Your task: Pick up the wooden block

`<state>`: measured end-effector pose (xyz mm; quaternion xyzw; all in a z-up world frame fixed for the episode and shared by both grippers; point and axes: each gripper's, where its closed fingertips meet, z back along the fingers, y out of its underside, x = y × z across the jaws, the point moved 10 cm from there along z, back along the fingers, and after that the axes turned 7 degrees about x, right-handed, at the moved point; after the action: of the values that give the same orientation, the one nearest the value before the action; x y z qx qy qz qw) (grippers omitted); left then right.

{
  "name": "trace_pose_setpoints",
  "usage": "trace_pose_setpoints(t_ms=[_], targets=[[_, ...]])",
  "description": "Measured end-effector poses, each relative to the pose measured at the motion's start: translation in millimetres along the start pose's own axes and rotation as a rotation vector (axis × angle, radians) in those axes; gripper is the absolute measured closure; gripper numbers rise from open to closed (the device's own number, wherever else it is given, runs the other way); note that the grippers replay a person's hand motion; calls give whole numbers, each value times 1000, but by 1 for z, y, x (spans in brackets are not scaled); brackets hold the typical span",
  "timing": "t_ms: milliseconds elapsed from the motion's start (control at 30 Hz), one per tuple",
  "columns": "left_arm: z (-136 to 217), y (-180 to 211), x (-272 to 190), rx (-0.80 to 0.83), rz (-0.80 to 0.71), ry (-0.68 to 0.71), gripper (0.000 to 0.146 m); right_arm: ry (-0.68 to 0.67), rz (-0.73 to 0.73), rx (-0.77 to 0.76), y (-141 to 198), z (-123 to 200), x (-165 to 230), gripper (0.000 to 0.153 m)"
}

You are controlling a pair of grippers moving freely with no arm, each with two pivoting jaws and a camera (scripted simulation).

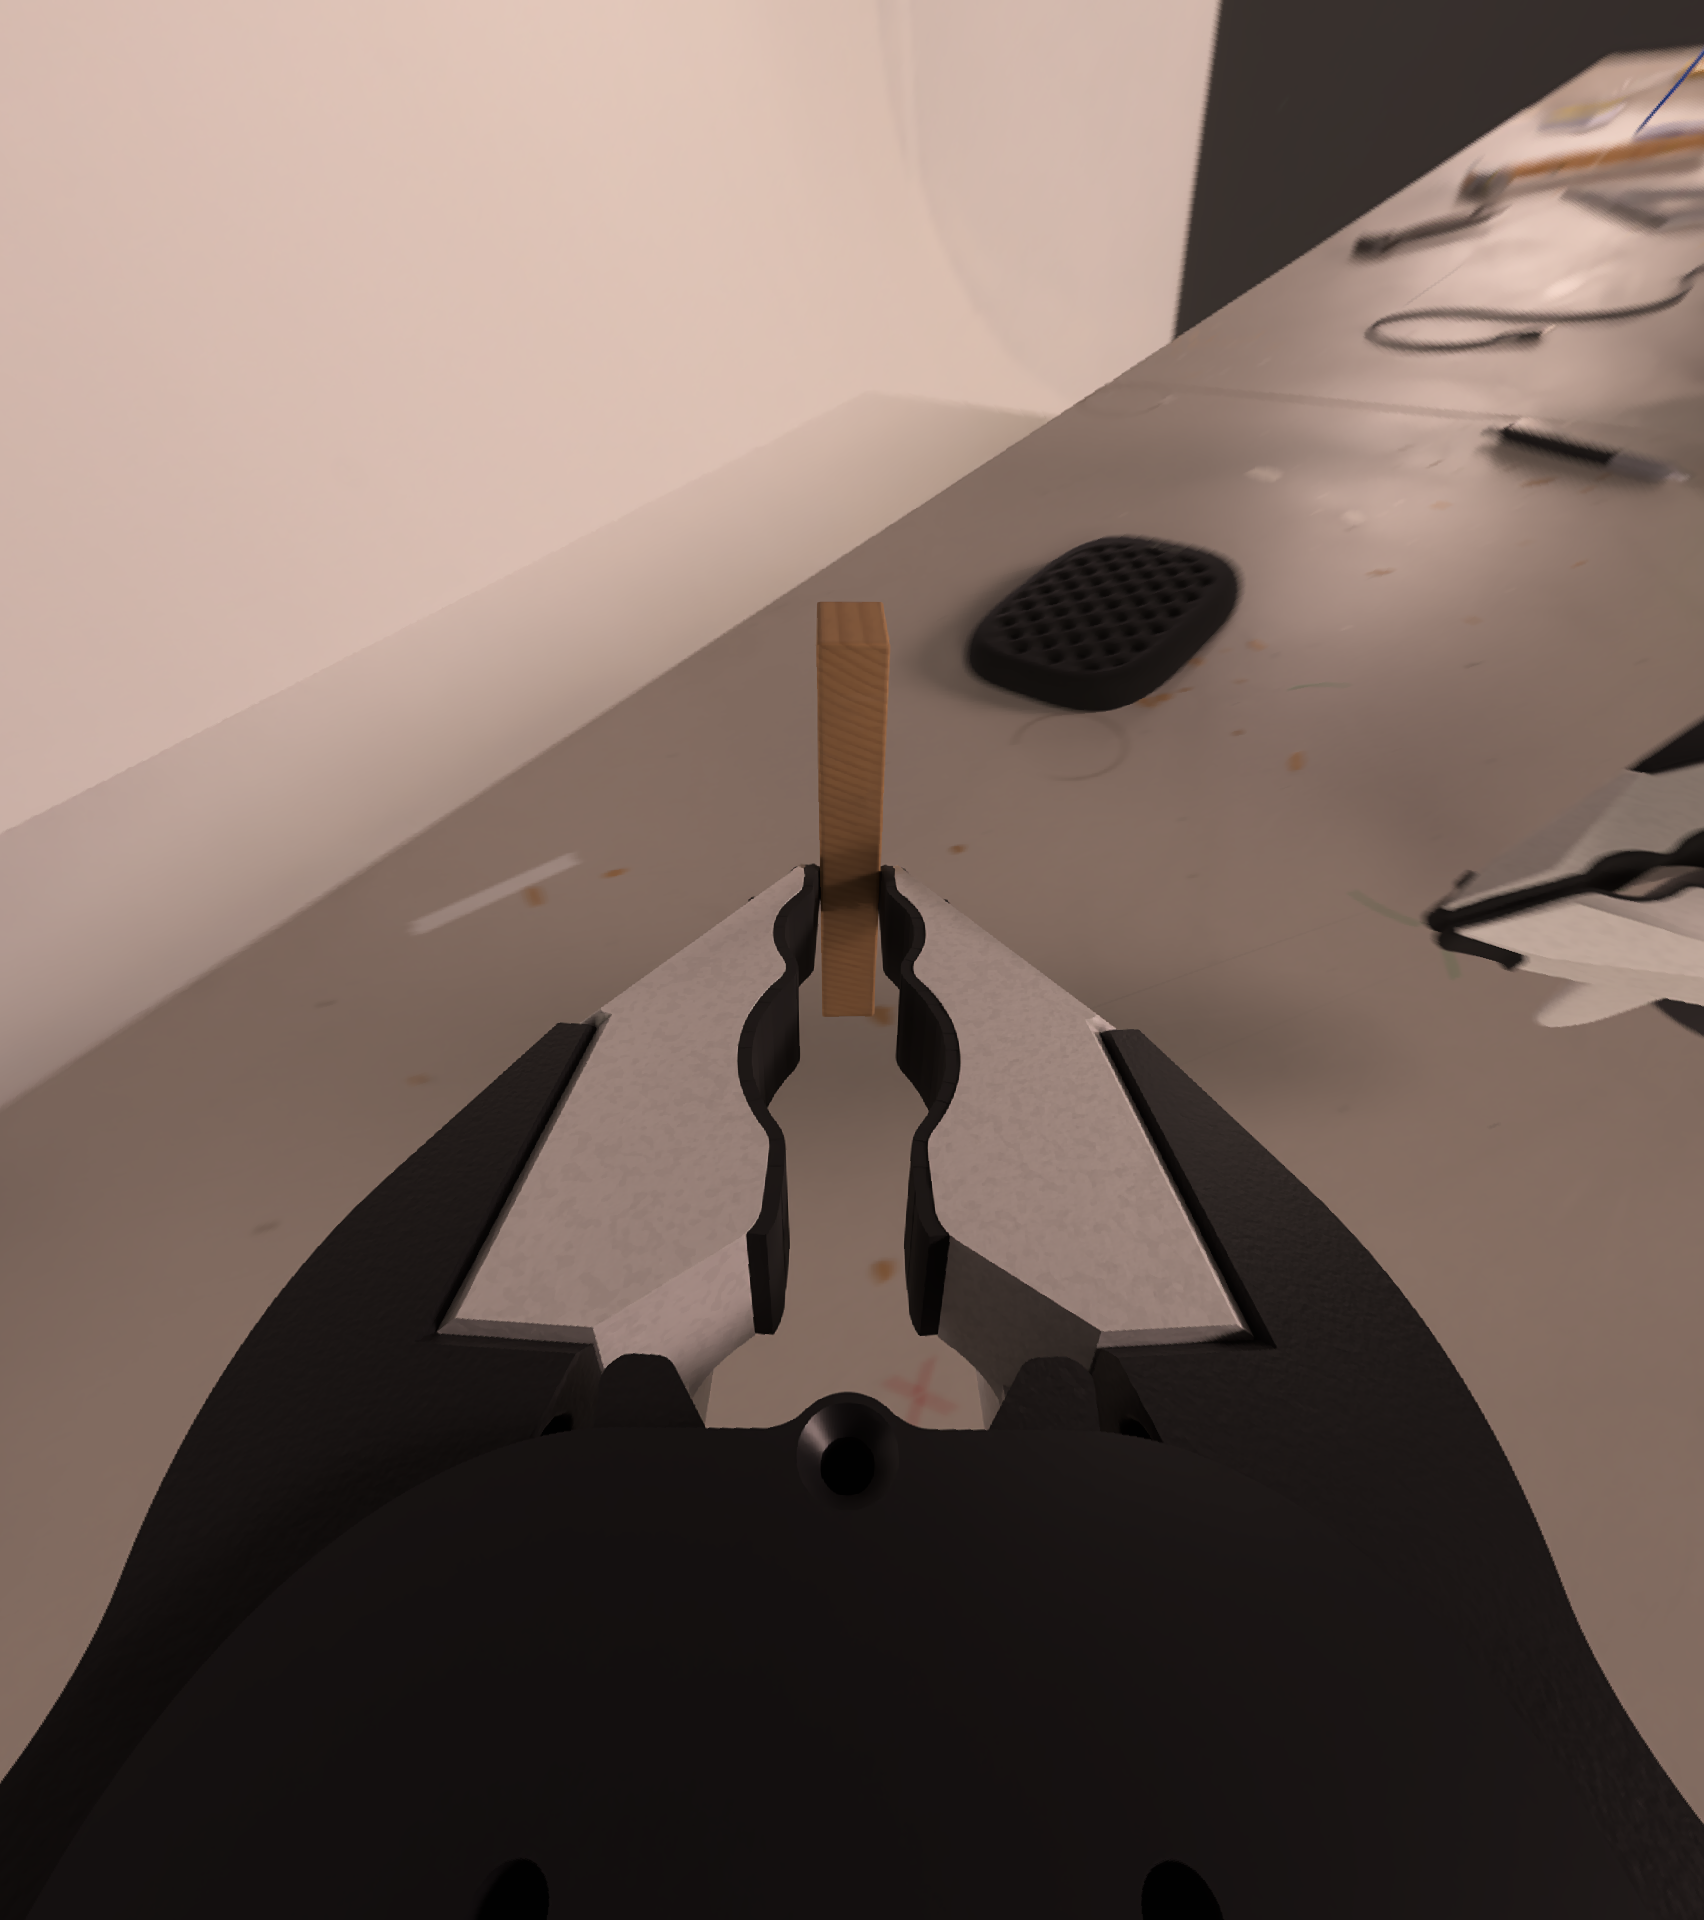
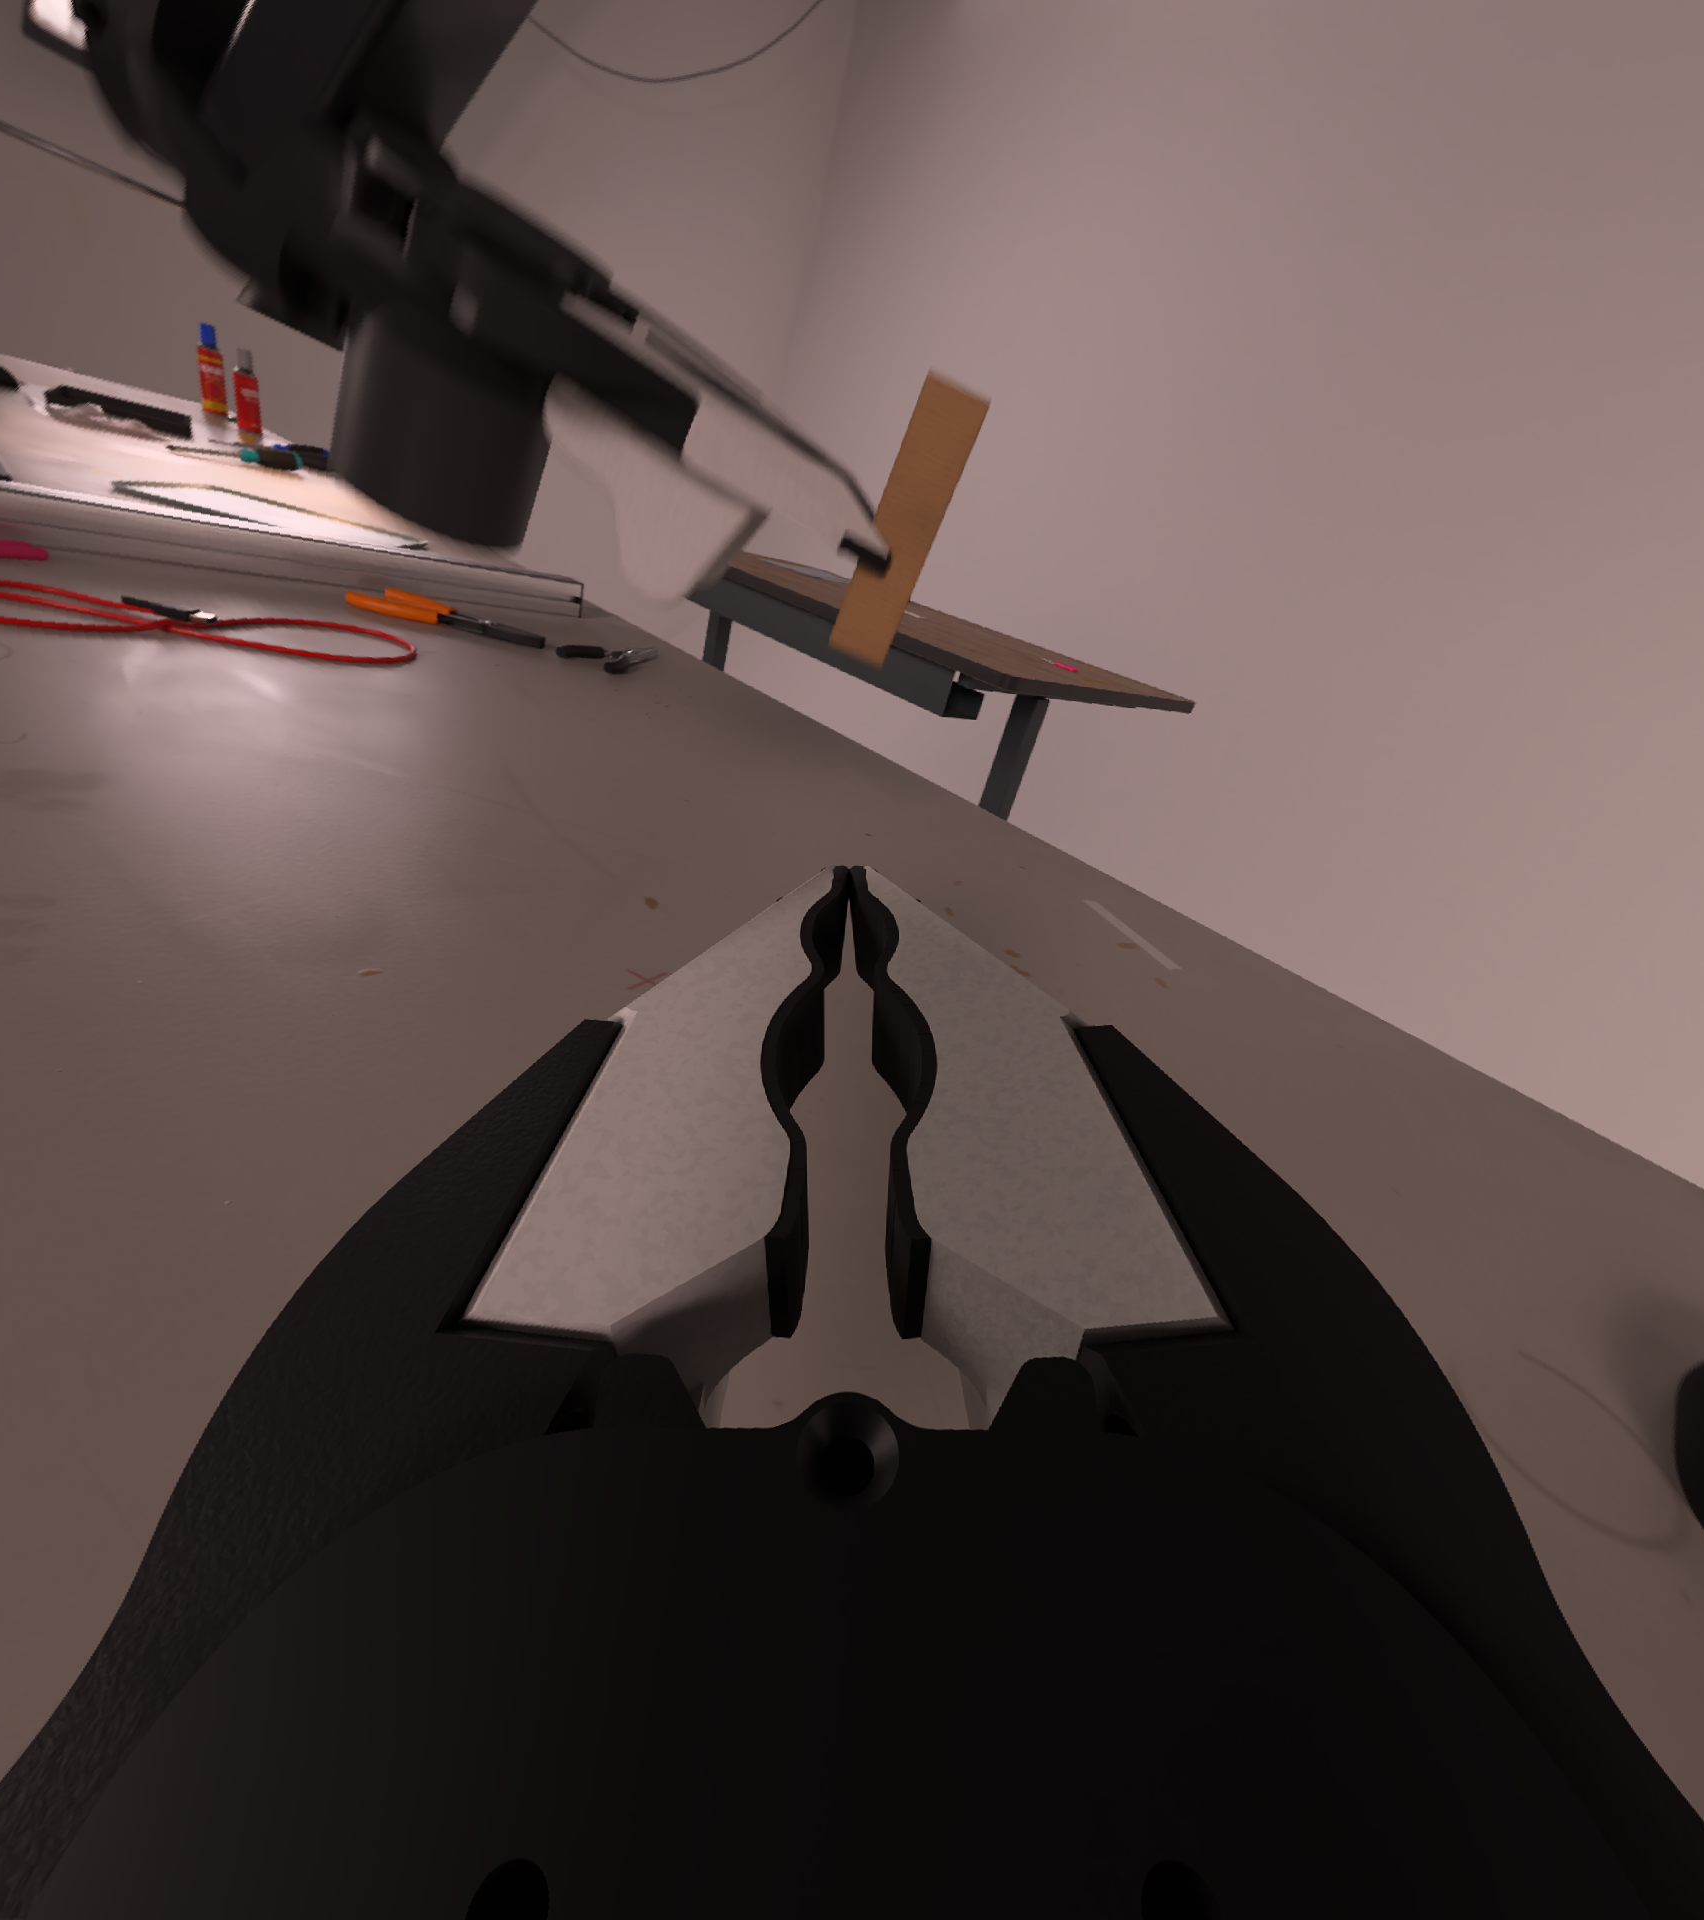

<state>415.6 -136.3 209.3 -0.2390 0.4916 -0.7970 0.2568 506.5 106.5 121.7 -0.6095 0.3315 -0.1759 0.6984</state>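
Left gripper has the wooden block pinched at its fingertips, lifted clear of the table.
Best to raise it slowly and keep squeezing; right gripper sits closed, empty.

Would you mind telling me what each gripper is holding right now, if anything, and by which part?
The left gripper holds the wooden block near its lower end, fingertips pinching its two broad faces. The right gripper is shut on nothing.

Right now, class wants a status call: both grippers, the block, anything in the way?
Left gripper shut on wooden block, block clear of the table. Right gripper shut, empty, low over table. Nothing in the way.
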Motion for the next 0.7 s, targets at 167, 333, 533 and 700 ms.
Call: trace_pose_setpoints(t_ms=[167,333,533,700], targets=[[-41,37,-52,14,106,137,135,37,-28,-5,2,16,-12,153],[-60,55,-66,181,142,210,135,50,-68,-3,3,21,-21,153],[-76,61,-77,285,33,267,135,19,-92,77,9,15,-23,153],[-85,66,-83,346,1,312,135,15,-87,73,10,14,-22,153]])
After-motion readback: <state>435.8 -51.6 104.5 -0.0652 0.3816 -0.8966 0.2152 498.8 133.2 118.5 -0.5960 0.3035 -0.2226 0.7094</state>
